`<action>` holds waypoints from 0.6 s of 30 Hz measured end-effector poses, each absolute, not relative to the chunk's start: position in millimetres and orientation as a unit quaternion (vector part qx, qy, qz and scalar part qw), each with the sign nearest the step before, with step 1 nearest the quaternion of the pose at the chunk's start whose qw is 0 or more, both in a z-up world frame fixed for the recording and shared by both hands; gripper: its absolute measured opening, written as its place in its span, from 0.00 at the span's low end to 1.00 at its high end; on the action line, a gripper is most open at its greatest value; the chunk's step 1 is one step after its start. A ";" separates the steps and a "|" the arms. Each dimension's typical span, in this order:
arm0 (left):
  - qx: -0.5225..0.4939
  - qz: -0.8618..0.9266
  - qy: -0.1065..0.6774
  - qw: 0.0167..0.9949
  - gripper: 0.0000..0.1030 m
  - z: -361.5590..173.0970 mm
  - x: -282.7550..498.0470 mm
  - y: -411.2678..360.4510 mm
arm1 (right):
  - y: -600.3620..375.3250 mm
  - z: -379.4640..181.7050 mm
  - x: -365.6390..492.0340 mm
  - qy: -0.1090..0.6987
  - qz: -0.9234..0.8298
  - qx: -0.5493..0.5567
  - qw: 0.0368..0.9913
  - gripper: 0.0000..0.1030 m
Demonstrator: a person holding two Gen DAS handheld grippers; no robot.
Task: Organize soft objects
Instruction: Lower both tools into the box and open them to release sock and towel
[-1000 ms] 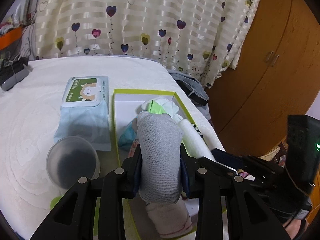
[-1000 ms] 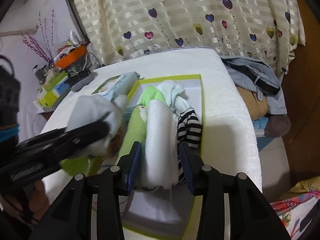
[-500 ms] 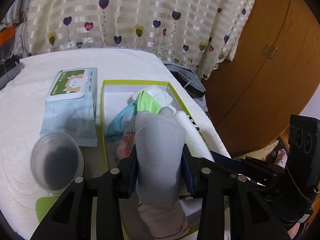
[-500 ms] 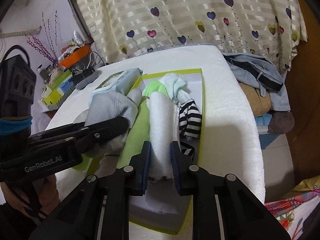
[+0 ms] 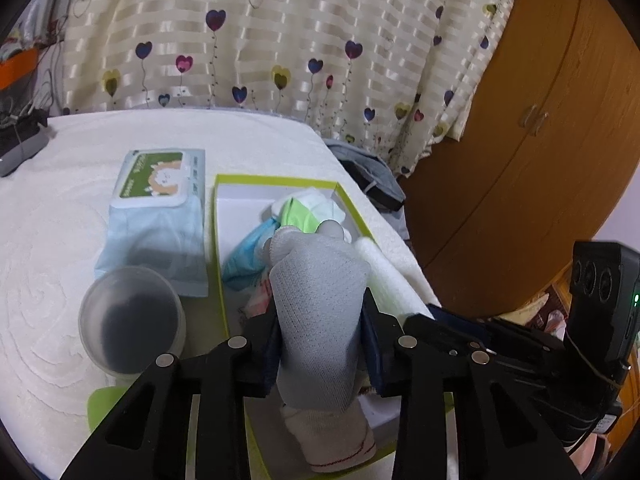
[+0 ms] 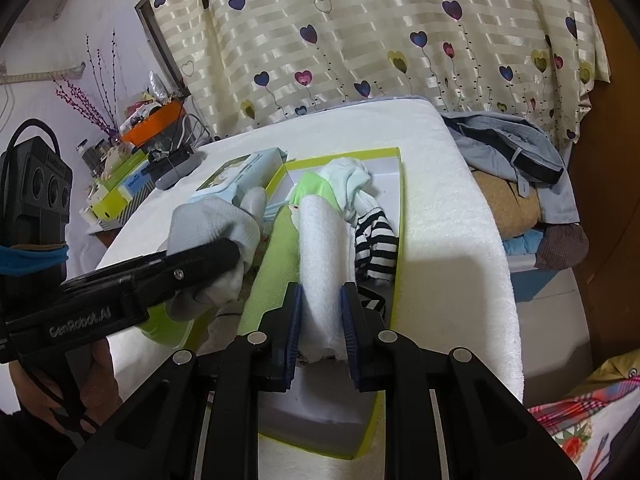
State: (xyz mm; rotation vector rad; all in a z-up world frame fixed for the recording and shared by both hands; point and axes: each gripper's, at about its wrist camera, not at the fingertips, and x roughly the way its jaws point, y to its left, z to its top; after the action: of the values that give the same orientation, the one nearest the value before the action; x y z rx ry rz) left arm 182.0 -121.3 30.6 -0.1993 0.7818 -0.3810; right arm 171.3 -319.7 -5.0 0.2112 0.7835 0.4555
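A green-rimmed white box [image 5: 224,240] [image 6: 400,216] lies on the white bed and holds several soft items. My left gripper [image 5: 320,348] is shut on a grey-and-white sock [image 5: 320,300] and holds it above the box's near left part; it also shows in the right wrist view [image 6: 208,232]. My right gripper [image 6: 320,320] is shut on a rolled white cloth [image 6: 320,248] lying lengthwise in the box. Beside that roll lie a green cloth [image 6: 276,256] and a black-and-white striped sock [image 6: 376,240]. A light green and pale sock bundle [image 5: 308,208] sits at the box's far end.
A pack of wet wipes [image 5: 160,208] and a translucent round cup [image 5: 132,320] sit left of the box. Grey clothes [image 6: 516,152] are piled off the bed's right edge. A wooden wardrobe [image 5: 540,140] stands right. A cluttered side table [image 6: 132,160] stands at the far left.
My right gripper closed from loosely around the white roll to shut on it. My left gripper with the grey sock shifted slightly over the box.
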 end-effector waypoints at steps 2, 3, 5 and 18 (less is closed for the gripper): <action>-0.095 -0.178 0.373 0.906 0.32 35.0 184.2 -121.0 | -319.9 -4.0 171.6 0.376 0.219 0.103 0.895 0.20; -0.094 -0.171 0.372 0.907 0.32 37.9 187.4 -120.3 | -319.5 -3.9 171.9 0.375 0.219 0.103 0.895 0.20; -0.090 -0.163 0.372 0.909 0.32 43.0 193.7 -120.1 | -319.3 -3.5 171.9 0.374 0.222 0.104 0.894 0.20; -0.054 -0.160 0.404 0.899 0.32 35.9 265.7 -148.9 | -335.6 1.3 176.3 0.363 0.215 0.131 0.897 0.23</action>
State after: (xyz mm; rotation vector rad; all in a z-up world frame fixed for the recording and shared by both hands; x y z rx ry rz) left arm 265.7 -148.9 35.9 -0.1110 0.8354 -0.3307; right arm 176.3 -335.6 1.3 0.2707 0.7515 0.4450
